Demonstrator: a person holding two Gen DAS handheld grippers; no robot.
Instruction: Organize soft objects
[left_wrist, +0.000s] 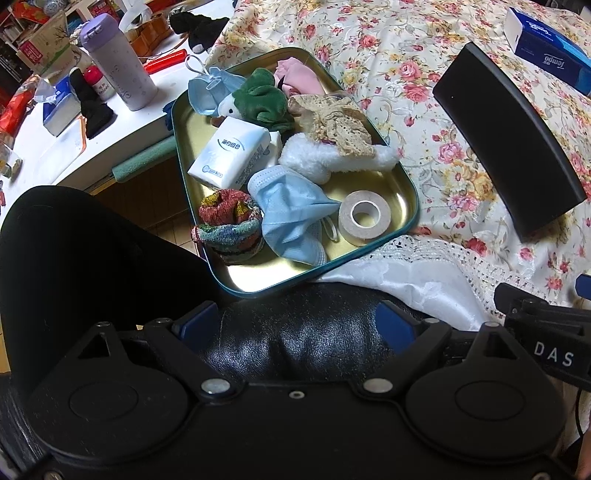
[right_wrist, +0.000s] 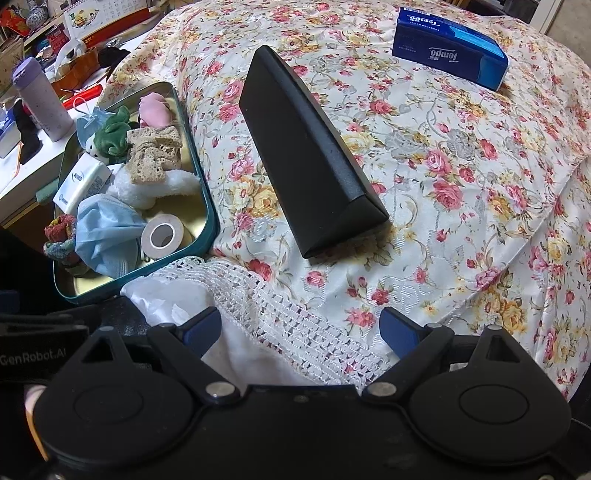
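A gold tin tray (left_wrist: 399, 184) with a teal rim lies on the floral cloth, also in the right wrist view (right_wrist: 207, 206). It holds a blue face mask (left_wrist: 291, 214), a white tissue pack (left_wrist: 232, 155), a white plush with lace (left_wrist: 332, 155), a green plush (left_wrist: 266, 99), a knitted sock roll (left_wrist: 229, 225), a tape roll (left_wrist: 364, 218) and a pink cloth (left_wrist: 299, 75). My left gripper (left_wrist: 295, 325) is open over a black leather surface (left_wrist: 295, 339), short of the tray. My right gripper (right_wrist: 299, 328) is open and empty above white lace cloth (right_wrist: 295, 325).
A black triangular case (right_wrist: 306, 155) lies on the floral cloth (right_wrist: 443, 184) right of the tray. A blue Tempo tissue box (right_wrist: 450, 48) sits far right. A cluttered white table (left_wrist: 110, 125) with a purple bottle (left_wrist: 118, 62) stands left of the tray.
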